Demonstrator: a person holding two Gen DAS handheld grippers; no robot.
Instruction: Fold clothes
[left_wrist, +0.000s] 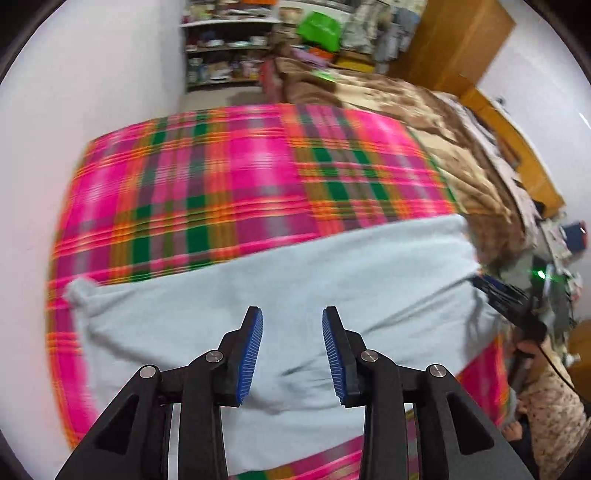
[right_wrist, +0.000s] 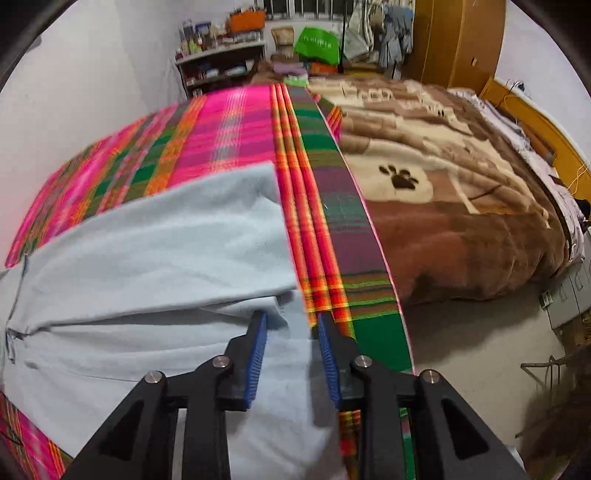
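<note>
A pale blue garment (left_wrist: 295, 280) lies spread across the pink plaid blanket (left_wrist: 207, 173), with one layer folded over. My left gripper (left_wrist: 292, 314) hangs above its middle, jaws open and blue pads bare. At the right edge of the left wrist view the other gripper (left_wrist: 506, 295) shows, dark and blurred. In the right wrist view the pale blue garment (right_wrist: 155, 236) fills the left half, a fold edge running across it. My right gripper (right_wrist: 291, 317) is open over the garment's right edge, with nothing pinched between its pads.
A brown blanket (right_wrist: 461, 206) with a paw print covers the rest of the bed to the right of the pink plaid blanket (right_wrist: 229, 122). Shelves (right_wrist: 221, 59) and a green bag (right_wrist: 317, 44) stand at the far wall. A white wall (left_wrist: 74, 92) runs along the left; a wooden wardrobe (right_wrist: 458, 44) stands at the right.
</note>
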